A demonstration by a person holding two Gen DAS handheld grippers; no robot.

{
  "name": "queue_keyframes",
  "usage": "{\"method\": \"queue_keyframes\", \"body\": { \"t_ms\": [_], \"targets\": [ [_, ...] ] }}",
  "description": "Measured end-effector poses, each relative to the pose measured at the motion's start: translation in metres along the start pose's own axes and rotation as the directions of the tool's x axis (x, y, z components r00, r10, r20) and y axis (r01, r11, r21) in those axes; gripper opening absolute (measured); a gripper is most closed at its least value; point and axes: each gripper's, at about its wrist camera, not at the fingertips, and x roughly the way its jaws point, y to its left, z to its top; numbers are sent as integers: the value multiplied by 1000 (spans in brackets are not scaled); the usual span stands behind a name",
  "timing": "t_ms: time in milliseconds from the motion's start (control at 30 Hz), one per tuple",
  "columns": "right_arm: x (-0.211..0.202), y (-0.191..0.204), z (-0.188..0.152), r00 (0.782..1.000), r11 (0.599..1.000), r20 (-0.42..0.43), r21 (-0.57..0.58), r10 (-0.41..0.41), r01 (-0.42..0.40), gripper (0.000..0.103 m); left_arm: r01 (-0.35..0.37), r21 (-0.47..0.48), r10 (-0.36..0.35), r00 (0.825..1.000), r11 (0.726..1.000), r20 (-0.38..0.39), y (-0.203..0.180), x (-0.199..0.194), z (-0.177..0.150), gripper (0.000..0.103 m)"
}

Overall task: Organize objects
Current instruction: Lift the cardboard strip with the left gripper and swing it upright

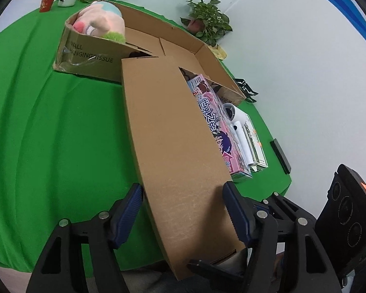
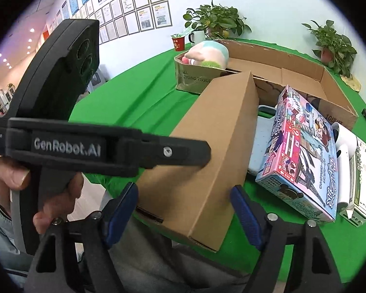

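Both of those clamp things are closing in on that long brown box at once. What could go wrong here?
1. The long brown box sticks out past the edge of the green table; a weak or uneven grip could let its near end tip down.
2. Swinging it could knock the pink puzzle box leaning right beside it.
3. The left gripper and right gripper crowd the same end and could bump each other.
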Motion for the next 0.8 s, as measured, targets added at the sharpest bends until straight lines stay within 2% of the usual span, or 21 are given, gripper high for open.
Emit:
{"method": "queue_keyframes", "body": {
  "t_ms": [100, 167, 333, 500, 633, 800],
  "targets": [
    [1, 4, -4, 1000, 999, 2, -26, -18, 18, 89, 6, 9, -6, 1000, 1000, -5, -3, 1, 0, 53],
    [1, 8, -9, 1000, 999, 6, -47, -27, 27, 94, 13, 6, -13, 1000, 1000, -7, -2, 0, 0, 50],
    [2, 16, -13, 997, 992, 23, -103, -70, 72, 98, 13, 15, -13, 1000, 1000, -9, -8, 1, 0, 49],
    [4, 12, -14, 997, 992, 18, -98, -77, 78, 100, 13, 27, -13, 1000, 1000, -2, -13, -2, -1, 49],
    [0, 3, -12, 1000, 999, 27, -52, -13, 14, 100, 13, 28, -13, 1000, 1000, 18, -13, -13, -1, 49],
    [-3, -3, -7, 995, 996, 55, -16, 86, -85, 100, -30, 16, 29, 999, 999, 30, -10, -27, -2, 49]
  ]
}}
